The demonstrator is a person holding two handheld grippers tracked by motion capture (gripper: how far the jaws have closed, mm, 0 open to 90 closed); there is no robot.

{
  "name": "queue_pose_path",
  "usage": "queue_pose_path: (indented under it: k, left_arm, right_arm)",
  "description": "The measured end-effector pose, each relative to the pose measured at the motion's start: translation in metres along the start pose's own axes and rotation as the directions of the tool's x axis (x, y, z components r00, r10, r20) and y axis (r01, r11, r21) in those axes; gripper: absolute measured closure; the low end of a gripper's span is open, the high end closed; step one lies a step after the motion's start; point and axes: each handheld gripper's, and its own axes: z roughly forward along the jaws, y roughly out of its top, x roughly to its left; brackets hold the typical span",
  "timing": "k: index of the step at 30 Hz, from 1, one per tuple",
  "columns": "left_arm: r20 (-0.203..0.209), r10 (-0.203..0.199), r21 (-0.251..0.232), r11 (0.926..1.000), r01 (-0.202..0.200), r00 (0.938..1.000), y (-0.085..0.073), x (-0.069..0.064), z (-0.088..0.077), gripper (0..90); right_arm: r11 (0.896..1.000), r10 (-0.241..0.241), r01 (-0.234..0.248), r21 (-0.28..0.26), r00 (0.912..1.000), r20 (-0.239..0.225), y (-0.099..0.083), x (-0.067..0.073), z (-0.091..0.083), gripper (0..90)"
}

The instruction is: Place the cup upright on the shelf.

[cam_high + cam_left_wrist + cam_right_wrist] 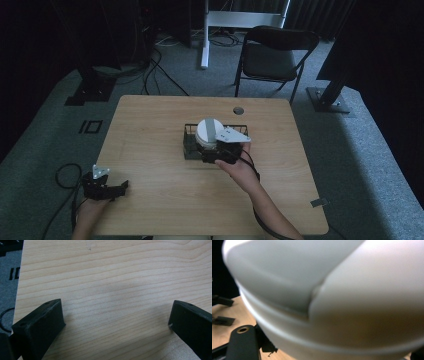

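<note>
On the wooden table (150,125) stands a black wire rack (189,142) with white round dishes (209,131) in it. My right gripper (210,152) is at the rack's near right side, right up against the dishes. In the right gripper view the white dishes (352,297) loom very close and blurred. One black fingertip (243,341) shows at the lower left and the other at the bottom right corner, so the jaws stand wide apart. My left gripper (119,188) rests open at the table's near left edge, with bare wood (117,290) between its jaws.
A dark folding chair (272,55) stands beyond the table's far edge, beside a white desk leg (205,35). Cables (65,175) lie on the grey carpet at the left. A small round hole (238,110) sits near the table's far edge.
</note>
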Motion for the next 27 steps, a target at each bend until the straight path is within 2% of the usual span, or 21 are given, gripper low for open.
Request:
queue_pose_path:
  k: [4,7,9,13,16,17,27]
  left_arm:
    - [0.0,0.001,0.001,1.0,-0.001,1.0,0.0,0.0,0.0,0.1]
    - [0.0,0.001,0.001,1.0,-0.001,1.0,0.0,0.0,0.0,0.1]
    - [0.0,0.001,0.001,1.0,-0.001,1.0,0.0,0.0,0.0,0.1]
    - [0.0,0.0,0.0,1.0,0.0,1.0,0.0,0.0,0.0,0.1]
    - [-0.001,0.001,0.001,1.0,-0.001,1.0,0.0,0.0,0.0,0.1]
    - [0.0,0.0,0.001,1.0,0.0,1.0,0.0,0.0,0.0,0.1]
    - [0.0,0.0,0.001,1.0,0.0,1.0,0.0,0.0,0.0,0.1]
  right_arm:
    - [1.0,0.012,-0.012,-0.001,0.9995,0.03,0.002,-0.008,0.001,18.6]
    - [1.0,0.012,-0.012,0.002,0.996,0.088,0.004,-0.019,0.003,18.6]
    - [1.0,0.014,-0.015,0.009,0.9955,0.094,0.004,-0.021,0.004,18.6]
    - [0.998,0.046,-0.05,0.022,0.9868,0.155,-0.001,-0.038,0.008,18.6]
    - [0.998,0.047,-0.052,0.026,0.9851,0.166,-0.003,-0.041,0.009,18.6]
    - [0.997,0.055,-0.063,0.04,0.9813,0.184,-0.007,-0.048,0.011,18.6]
    - [0.992,0.065,-0.089,0.085,0.9664,0.249,-0.021,-0.071,0.018,18.6]
